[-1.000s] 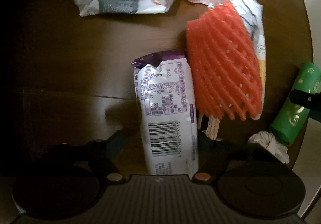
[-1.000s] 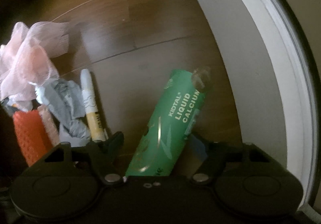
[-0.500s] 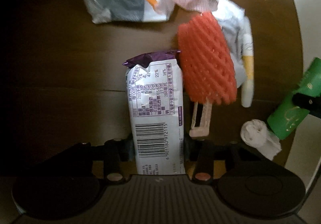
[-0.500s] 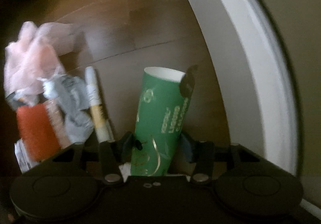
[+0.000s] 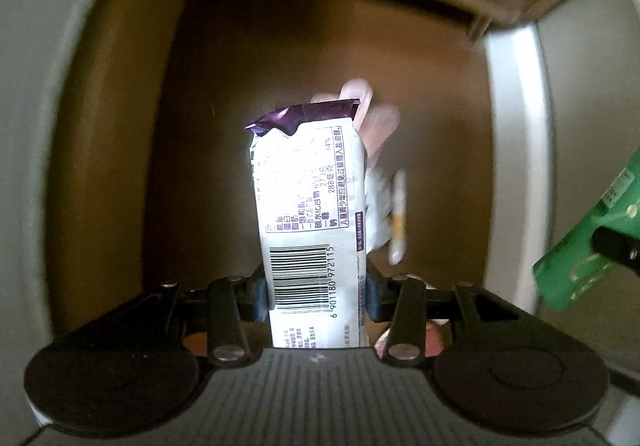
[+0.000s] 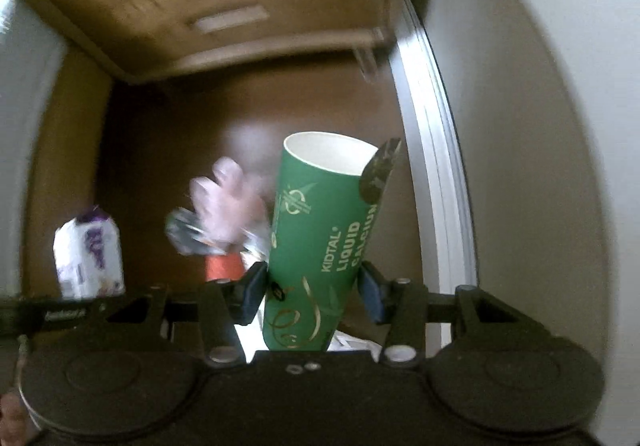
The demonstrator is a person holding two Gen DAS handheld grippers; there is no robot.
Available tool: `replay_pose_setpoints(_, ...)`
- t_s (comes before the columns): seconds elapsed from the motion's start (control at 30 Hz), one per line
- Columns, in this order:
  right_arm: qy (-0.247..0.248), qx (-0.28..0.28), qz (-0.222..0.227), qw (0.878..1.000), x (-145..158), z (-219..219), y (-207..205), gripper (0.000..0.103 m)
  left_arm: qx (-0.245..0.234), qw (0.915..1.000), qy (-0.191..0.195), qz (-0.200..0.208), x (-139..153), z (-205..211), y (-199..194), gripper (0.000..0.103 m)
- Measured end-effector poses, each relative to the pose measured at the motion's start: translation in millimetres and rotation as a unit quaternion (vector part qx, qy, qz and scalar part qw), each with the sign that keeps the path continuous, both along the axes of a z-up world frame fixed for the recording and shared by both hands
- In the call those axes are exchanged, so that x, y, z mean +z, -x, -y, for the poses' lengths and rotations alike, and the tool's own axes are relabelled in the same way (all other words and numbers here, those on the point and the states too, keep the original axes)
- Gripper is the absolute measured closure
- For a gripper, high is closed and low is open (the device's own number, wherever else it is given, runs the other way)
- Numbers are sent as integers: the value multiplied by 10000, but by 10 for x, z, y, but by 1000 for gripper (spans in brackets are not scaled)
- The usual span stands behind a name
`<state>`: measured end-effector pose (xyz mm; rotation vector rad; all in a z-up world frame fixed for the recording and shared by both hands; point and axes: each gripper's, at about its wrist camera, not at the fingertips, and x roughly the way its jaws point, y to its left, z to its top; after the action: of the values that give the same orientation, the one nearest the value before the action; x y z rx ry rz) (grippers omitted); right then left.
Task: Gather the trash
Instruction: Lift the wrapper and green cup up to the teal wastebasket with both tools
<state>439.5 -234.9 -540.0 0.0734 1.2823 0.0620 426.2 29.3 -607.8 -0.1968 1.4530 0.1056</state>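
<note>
In the left wrist view my left gripper (image 5: 316, 294) is shut on a white-and-purple snack wrapper (image 5: 308, 198) with a barcode. The wrapper hangs high above the round brown table (image 5: 208, 166). In the right wrist view my right gripper (image 6: 312, 290) is shut on a green paper tube (image 6: 332, 222) marked "LIQUID CALCIUM", open end facing away. The tube (image 5: 580, 246) also shows at the left view's right edge, and the wrapper (image 6: 88, 258) at the right view's left. Far below on the table lie a pink net (image 6: 224, 202), an orange foam net (image 6: 224, 266) and a white-and-yellow stick (image 5: 398, 214).
A brown cardboard box (image 6: 220, 6) with open flaps stands beyond the table's far edge. Pale floor (image 5: 24, 126) surrounds the table. A crumpled grey-white bag (image 6: 184, 234) lies beside the pink net, blurred.
Both grippers closed on their items, the wrapper and the green tube, then rose together well above the table. The remaining trash now looks small and far below, and the cardboard box has come into view.
</note>
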Motion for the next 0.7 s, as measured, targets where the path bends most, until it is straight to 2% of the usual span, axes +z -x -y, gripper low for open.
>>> replay_pose_setpoints(0.2,-187,397,380,9983,1254,-185,-202,55,21,9990,-37,439,1301,16,-303,60)
replay_pose_setpoints(0.4,-192,760,1247,9891,2487,-389,-422,55,-85,9934,-124,1140,2563,68,-544,60)
replay_pose_setpoints(0.57,-409,936,1636,9812,3209,-434,-757,55,18,9896,-179,1428,3396,76,-809,60)
replay_pose_setpoints(0.7,-459,1055,1994,9732,3789,-519,-1070,55,110,9818,-245,1879,4029,72,-957,60)
